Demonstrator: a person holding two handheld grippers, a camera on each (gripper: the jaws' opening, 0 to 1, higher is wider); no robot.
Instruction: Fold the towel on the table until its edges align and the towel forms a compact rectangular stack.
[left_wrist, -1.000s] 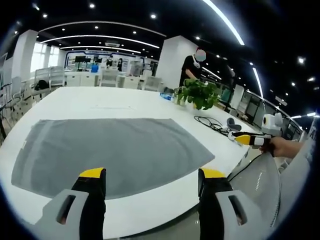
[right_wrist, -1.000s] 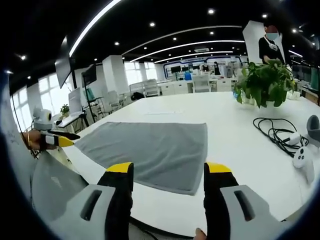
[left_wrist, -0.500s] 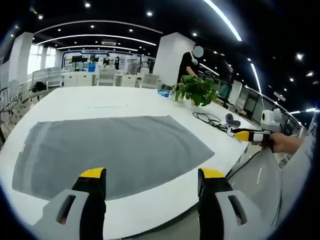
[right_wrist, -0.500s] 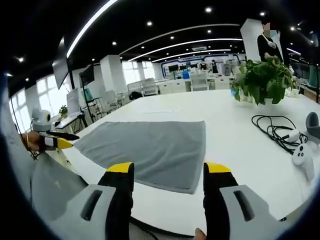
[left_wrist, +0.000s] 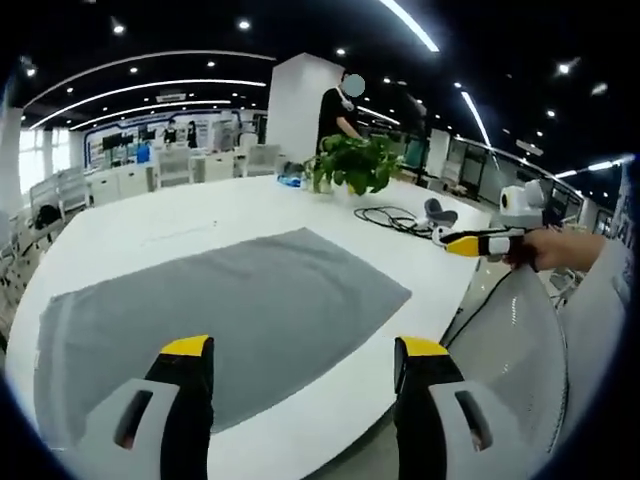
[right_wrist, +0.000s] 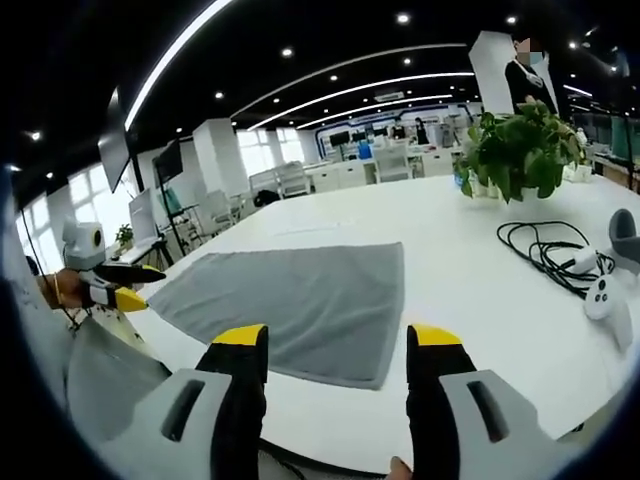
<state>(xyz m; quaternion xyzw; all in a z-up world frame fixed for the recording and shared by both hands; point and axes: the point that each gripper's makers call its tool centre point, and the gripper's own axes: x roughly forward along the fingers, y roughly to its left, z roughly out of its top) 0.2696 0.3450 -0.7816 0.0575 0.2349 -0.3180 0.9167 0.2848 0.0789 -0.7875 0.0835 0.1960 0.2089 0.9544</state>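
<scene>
Open-plan office space with ceiling light strips forms the background, and a broad white surface (left_wrist: 230, 205) occupies the middle of both views. In the left gripper view, a grey towel (left_wrist: 210, 310) is seen spread flat and unfolded on the surface, lying directly above the left tongs (left_wrist: 300, 352), whose yellow-tipped jaws stand wide apart with nothing between them. At 3 o'clock, the right tongs (left_wrist: 462, 243) are held by a hand (left_wrist: 550, 248) just off the surface edge. A potted plant (left_wrist: 350, 165) stands at 12 o'clock, with a black cable (left_wrist: 385, 216) coiled beside it and a person (left_wrist: 338, 105) behind it.

In the right gripper view, the towel (right_wrist: 300, 305) is shown at centre, its near edge just above the right tongs (right_wrist: 338, 342), which are likewise wide and empty. The left tongs (right_wrist: 125, 285) are seen at 9 o'clock. A white controller (right_wrist: 605, 297) lies at 3 o'clock, touching the cable (right_wrist: 540, 255), below the plant (right_wrist: 515, 150).
</scene>
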